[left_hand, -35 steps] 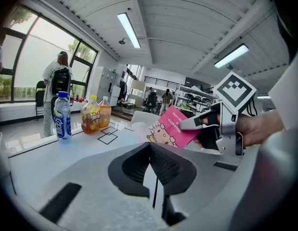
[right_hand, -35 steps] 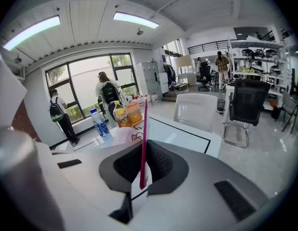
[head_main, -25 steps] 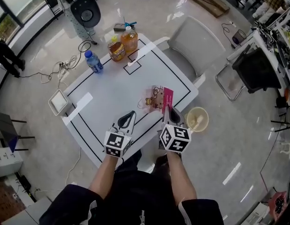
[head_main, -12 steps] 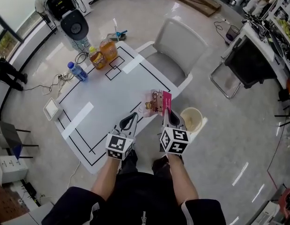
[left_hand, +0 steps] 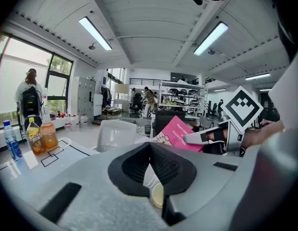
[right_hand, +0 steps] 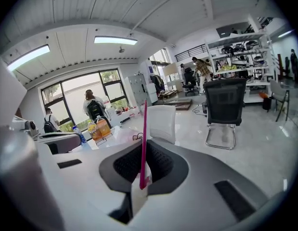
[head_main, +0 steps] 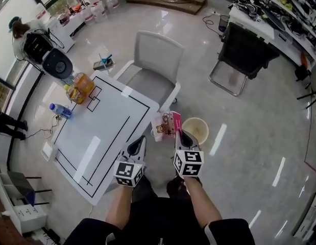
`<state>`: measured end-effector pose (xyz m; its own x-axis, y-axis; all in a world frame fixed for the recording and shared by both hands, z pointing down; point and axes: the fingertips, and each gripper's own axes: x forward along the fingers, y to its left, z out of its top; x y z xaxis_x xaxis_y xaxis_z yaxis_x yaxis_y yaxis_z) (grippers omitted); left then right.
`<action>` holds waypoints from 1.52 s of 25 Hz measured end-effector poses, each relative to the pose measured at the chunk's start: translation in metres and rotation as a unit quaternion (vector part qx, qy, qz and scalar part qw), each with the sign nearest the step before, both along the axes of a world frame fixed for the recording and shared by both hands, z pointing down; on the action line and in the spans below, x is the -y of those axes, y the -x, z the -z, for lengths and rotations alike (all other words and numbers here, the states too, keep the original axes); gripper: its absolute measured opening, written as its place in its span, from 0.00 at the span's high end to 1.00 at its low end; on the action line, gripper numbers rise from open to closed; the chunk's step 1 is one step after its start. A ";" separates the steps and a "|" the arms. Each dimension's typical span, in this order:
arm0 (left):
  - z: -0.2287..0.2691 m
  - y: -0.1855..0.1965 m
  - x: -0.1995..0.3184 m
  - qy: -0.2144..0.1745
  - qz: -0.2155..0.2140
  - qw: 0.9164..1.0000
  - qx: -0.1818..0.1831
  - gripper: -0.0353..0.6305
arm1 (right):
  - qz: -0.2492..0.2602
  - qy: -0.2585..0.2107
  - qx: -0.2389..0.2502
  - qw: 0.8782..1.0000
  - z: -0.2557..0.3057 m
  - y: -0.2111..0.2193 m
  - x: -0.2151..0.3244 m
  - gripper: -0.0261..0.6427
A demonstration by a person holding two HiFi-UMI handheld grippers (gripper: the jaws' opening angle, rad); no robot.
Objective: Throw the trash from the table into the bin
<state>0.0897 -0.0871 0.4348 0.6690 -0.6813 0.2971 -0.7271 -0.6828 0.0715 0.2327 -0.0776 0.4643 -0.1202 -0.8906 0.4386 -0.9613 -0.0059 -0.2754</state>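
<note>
Right gripper (head_main: 179, 136): jaws clamped on thin lower edge of pink-and-white packet (head_main: 167, 123). Packet stands upright, off bench (head_main: 96, 137), near bin (head_main: 204, 135) on floor, seemingly short of its rim.
Left gripper (head_main: 139, 142): jaws together, apparently empty; pale sliver between them not identifiable.
Risks:
- Release too soon: packet lands on floor between bench and bin.
- Light, flat packet dropped from height: flutters sideways, misses small opening.
- Narrow edge grip: packet slips out during carry.

Bottles (head_main: 81, 86) stand at bench far end, unhandled.
</note>
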 end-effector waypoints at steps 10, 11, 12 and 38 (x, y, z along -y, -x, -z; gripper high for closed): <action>-0.006 -0.103 -0.012 0.004 -0.054 0.998 0.012 0.94 | -0.062 0.004 -0.012 0.998 -0.008 -0.114 -0.046 0.94; -0.006 -0.111 -0.012 0.005 -0.060 0.998 0.013 0.94 | -0.070 0.005 -0.012 0.997 -0.009 -0.124 -0.049 0.94; -0.007 -0.118 -0.012 0.005 -0.065 0.998 0.014 0.94 | -0.078 0.005 -0.013 0.997 -0.011 -0.132 -0.051 0.94; -0.068 -0.198 0.059 0.037 -0.151 0.988 -0.007 0.94 | -0.149 0.072 -0.042 0.985 -0.071 -0.180 -0.002 0.94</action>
